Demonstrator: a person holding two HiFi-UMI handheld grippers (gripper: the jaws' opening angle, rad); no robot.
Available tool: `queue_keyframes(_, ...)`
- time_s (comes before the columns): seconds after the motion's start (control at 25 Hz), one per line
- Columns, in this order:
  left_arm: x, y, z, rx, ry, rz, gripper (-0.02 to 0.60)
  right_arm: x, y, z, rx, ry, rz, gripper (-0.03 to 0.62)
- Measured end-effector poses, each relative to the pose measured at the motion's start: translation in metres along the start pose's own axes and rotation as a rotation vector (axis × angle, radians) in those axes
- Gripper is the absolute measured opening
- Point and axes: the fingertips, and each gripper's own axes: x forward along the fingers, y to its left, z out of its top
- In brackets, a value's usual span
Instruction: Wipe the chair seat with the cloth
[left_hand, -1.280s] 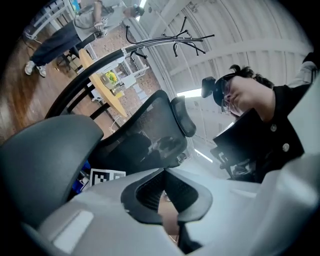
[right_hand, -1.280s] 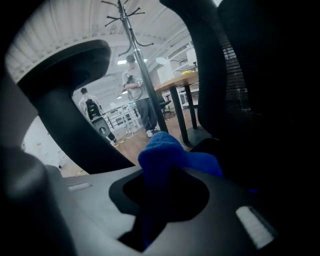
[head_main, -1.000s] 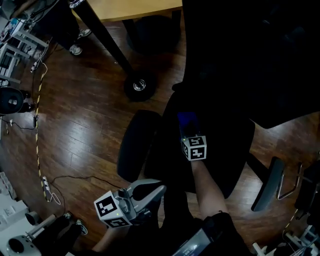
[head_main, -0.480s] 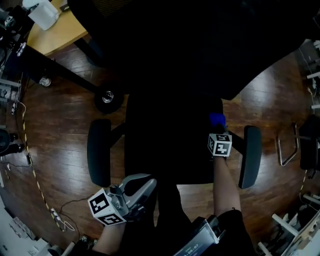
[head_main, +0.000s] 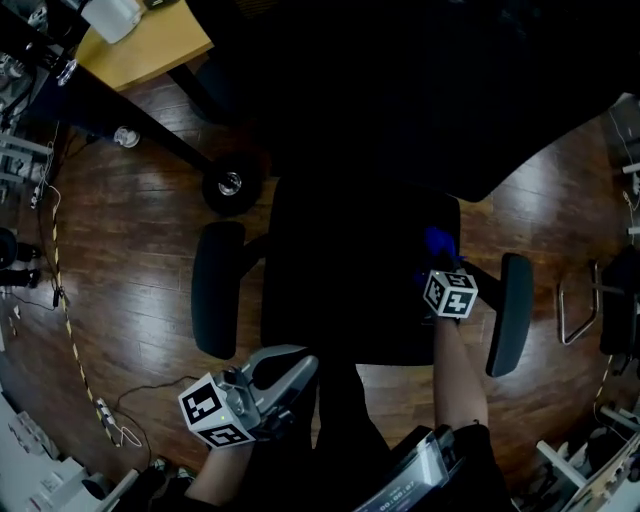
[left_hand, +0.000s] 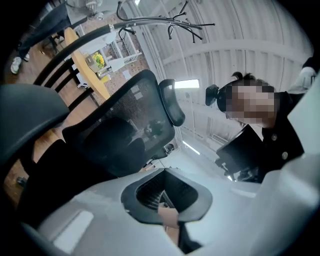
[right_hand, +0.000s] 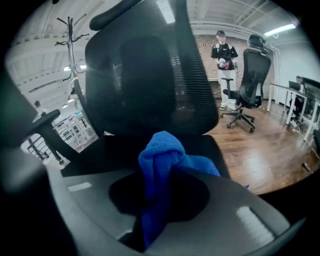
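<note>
The black chair seat (head_main: 345, 280) lies below me, with armrests to the left (head_main: 218, 288) and right (head_main: 515, 312). My right gripper (head_main: 443, 268) is over the seat's right side, shut on a bunched blue cloth (head_main: 438, 243). In the right gripper view the cloth (right_hand: 162, 157) stands up out of the right gripper (right_hand: 159, 192), with the seat (right_hand: 115, 147) and mesh backrest (right_hand: 145, 75) just ahead. My left gripper (head_main: 300, 370) is off the seat's front left corner, shut and holding nothing. The left gripper (left_hand: 167, 200) points up at the backrest (left_hand: 125, 130).
Dark wood floor (head_main: 130, 250) surrounds the chair. A wooden desk (head_main: 140, 45) and a coat stand's base (head_main: 230, 183) are at the upper left. Cables (head_main: 75, 370) run along the left. Another office chair (right_hand: 247, 85) and a standing person (right_hand: 223, 55) are behind.
My right gripper has carried the cloth from the middle of the seat to its right side and now faces the backrest. The left gripper has stayed low by the seat's front.
</note>
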Motion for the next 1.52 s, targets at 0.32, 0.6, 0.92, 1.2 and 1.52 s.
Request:
queue_keyframes(0.32, -0.047, 0.014, 0.032, 0.014, -0.132, 0.11, -0.006, 0.074, 0.277, -0.012, -0.103, 0.072, 0.467, 0.06)
queue_keyframes(0.6, -0.085, 0.019, 0.04, 0.012, -0.216, 0.186, -0.006, 0.087, 0.382, -0.043, -0.25, 0.141, 0.566, 0.06)
queue_keyframes(0.92, -0.085, 0.024, 0.035, 0.02, -0.197, 0.181, -0.006, 0.086, 0.348, -0.05, -0.265, 0.111, 0.504, 0.058)
queue_keyframes(1.2, -0.055, 0.026, 0.027, 0.027, -0.091, 0.096, -0.006, 0.057, 0.189, -0.063, -0.166, 0.134, 0.193, 0.058)
queue_keyframes(1.52, 0.006, 0.012, 0.019, 0.044, 0.029, 0.005, -0.006, -0.021, 0.01, -0.054, 0.016, 0.067, -0.074, 0.058)
